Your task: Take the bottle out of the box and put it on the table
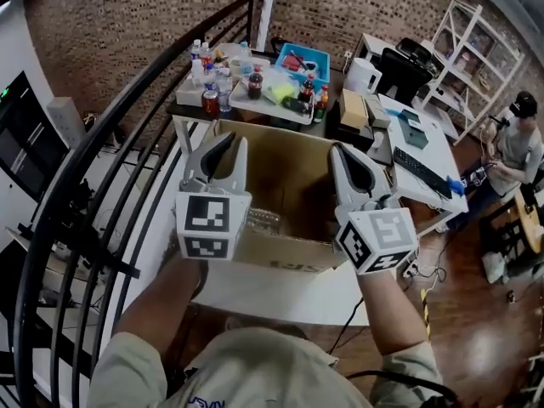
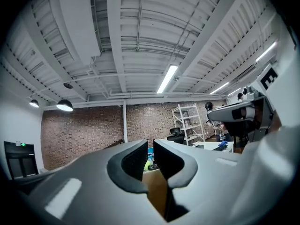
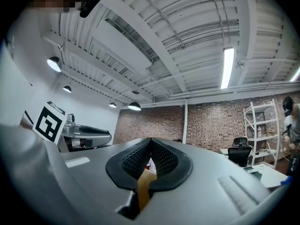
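Note:
An open cardboard box (image 1: pixel 285 252) stands on a white table (image 1: pixel 280 294) right in front of me. Deep inside it lies a clear plastic bottle (image 1: pixel 262 220). Both grippers are held level above the box, pointing away from me. My left gripper (image 1: pixel 223 139) is over the box's left side, its jaws a narrow gap apart with nothing between them (image 2: pixel 149 144). My right gripper (image 1: pixel 344 150) is over the right side, its ribbed pads touching at the tips and holding nothing (image 3: pixel 150 139). Brown cardboard (image 3: pixel 143 186) shows below the jaws.
Behind the box a table (image 1: pixel 191 92) carries trays with several bottles and cans. A white desk (image 1: pixel 429 143) with a keyboard stands at the right, and a person (image 1: pixel 518 138) is beyond it. A black stair railing (image 1: pixel 102 143) curves along the left.

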Demonstrator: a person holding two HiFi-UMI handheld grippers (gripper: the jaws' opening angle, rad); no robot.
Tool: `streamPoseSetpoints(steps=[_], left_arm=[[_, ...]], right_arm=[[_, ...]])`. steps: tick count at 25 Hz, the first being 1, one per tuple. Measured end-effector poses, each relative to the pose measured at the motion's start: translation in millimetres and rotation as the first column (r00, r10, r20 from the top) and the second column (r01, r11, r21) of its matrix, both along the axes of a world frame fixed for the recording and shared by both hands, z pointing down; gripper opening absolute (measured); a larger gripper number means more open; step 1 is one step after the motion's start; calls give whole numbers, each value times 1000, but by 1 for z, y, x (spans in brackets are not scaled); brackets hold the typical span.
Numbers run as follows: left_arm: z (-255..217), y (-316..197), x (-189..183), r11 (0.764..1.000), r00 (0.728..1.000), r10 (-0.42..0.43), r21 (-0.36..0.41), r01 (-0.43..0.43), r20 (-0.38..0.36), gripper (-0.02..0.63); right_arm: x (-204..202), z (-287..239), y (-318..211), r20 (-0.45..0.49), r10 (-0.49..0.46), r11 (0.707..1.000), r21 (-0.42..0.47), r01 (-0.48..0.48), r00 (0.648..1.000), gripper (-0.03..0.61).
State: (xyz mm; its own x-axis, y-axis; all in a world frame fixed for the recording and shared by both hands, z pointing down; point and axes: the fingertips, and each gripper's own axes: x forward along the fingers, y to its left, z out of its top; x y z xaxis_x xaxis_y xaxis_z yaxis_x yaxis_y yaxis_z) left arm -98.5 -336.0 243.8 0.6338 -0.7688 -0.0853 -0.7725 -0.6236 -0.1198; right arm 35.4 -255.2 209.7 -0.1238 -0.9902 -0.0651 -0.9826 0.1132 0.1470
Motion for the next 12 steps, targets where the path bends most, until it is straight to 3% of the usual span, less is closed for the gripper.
streamPoseSetpoints(steps=[7,12], left_arm=[[7,-39,5,998,998,-59,-7,59,29,38],[29,-66,9,993,994,-100,-62,103,44,38]], right_arm=[[-2,-3,-50,-56,-109,993,-45,107,992,2],[-17,28,-98,-100,-216,967,-156,199,971,27]])
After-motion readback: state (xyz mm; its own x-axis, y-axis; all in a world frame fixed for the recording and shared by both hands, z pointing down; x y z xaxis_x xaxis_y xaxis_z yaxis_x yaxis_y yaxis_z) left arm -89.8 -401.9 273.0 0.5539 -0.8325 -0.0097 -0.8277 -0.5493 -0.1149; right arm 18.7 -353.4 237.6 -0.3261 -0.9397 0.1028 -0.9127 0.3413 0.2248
